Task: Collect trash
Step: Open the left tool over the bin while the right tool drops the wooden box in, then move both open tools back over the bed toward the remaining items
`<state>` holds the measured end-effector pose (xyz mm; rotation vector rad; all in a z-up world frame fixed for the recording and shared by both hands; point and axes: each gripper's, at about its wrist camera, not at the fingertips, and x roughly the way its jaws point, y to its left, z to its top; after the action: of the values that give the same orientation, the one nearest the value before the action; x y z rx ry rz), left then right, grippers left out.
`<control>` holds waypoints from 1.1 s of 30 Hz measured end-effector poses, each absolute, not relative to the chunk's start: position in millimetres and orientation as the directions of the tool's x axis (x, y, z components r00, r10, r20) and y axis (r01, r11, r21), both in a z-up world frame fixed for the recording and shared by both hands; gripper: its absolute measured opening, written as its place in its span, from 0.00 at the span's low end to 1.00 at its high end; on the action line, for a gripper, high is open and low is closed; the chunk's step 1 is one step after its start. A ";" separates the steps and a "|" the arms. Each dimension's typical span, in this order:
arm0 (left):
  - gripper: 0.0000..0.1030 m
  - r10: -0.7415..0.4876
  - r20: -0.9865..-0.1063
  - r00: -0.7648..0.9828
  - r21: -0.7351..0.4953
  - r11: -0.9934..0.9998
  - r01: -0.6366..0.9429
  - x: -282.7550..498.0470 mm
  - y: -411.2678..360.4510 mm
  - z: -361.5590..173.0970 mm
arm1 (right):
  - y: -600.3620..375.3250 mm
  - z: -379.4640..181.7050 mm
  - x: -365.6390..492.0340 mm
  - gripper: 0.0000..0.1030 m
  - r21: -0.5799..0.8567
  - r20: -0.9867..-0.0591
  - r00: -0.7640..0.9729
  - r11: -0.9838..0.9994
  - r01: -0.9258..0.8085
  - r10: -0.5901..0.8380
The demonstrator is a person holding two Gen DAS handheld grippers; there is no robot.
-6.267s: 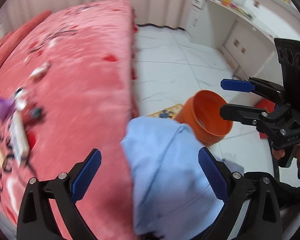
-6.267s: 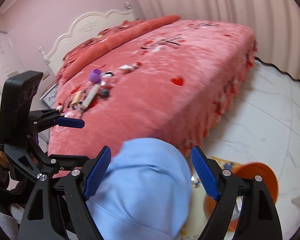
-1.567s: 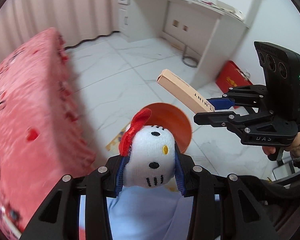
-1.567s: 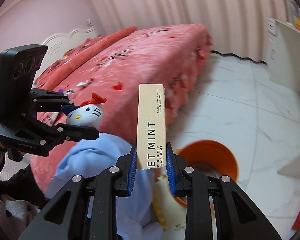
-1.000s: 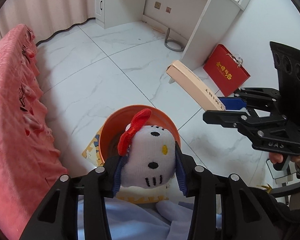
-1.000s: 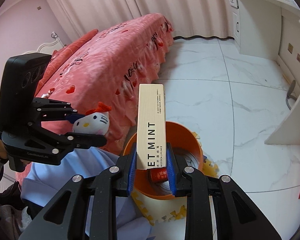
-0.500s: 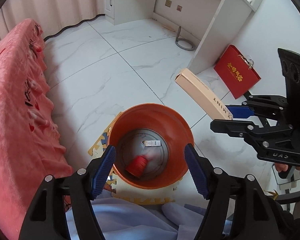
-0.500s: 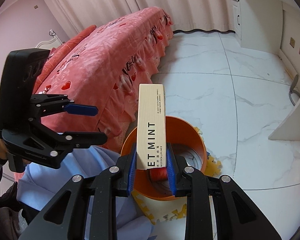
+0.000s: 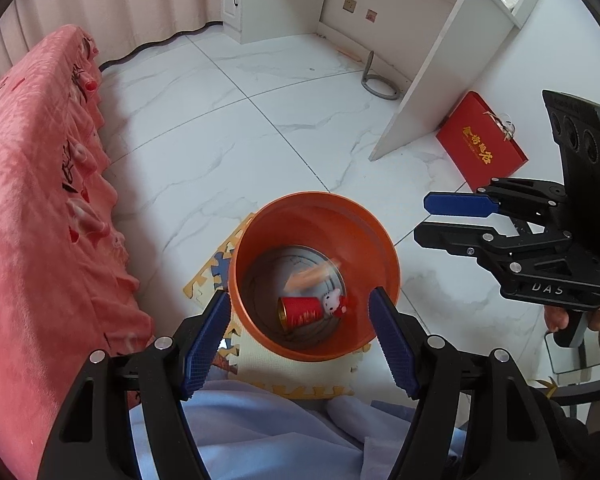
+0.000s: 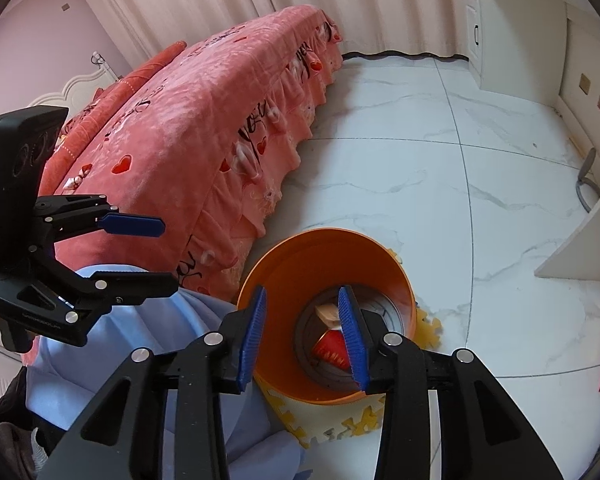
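An orange bin [image 9: 256,236] stands on the floor under both grippers. In it lie a red can [image 9: 300,311] and a white plush toy [image 9: 334,302]. A beige box [image 9: 310,276] shows as a blur above the bin's bottom. My left gripper [image 9: 300,340] hangs open over the near rim with nothing between its fingers. My right gripper [image 10: 302,334] is over the bin [image 10: 328,240]; its jaws are opening and hold nothing. Past them I see the beige box [image 10: 326,312] and the red can [image 10: 330,348]. Each gripper also shows in the other's view: right gripper [image 9: 432,220], left gripper [image 10: 160,252].
A pink bed [image 9: 32,208] runs along the left, close to the bin. A yellow foam mat [image 9: 260,368] lies under the bin. A white desk [image 9: 432,60] and a red gift bag [image 9: 480,148] stand at the far right. Light blue cloth [image 9: 260,432] covers the near foreground.
The left gripper opened and the plush toy dropped into the bin. Then the right gripper opened and the beige box left its jaws and fell into the bin.
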<state>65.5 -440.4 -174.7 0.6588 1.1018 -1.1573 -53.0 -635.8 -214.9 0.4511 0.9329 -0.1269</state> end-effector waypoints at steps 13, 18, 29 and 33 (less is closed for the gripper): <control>0.81 -0.434 -0.897 0.084 -0.106 0.394 0.913 72.0 -391.4 -140.6 | -595.8 -179.2 -44.7 0.52 0.348 -0.761 0.631 0.917 0.196 0.154; 0.81 -0.440 -0.888 0.135 -0.086 0.447 0.890 75.3 -360.3 -125.0 | -568.0 -162.2 -34.0 0.59 0.340 -0.746 0.640 0.932 0.128 0.184; 0.92 -0.429 -0.861 0.274 -0.035 0.587 0.809 79.6 -276.4 -92.8 | -495.0 -128.6 0.4 0.77 0.316 -0.722 0.642 0.949 -0.026 0.258; 0.93 -0.417 -0.846 0.331 -0.028 0.655 0.755 82.3 -233.1 -83.3 | -462.0 -120.5 18.5 0.77 0.314 -0.713 0.632 0.944 -0.100 0.304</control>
<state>82.3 -233.1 -83.3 0.4076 0.9570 -0.7942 18.5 -462.0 -120.5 0.2559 0.8577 0.2341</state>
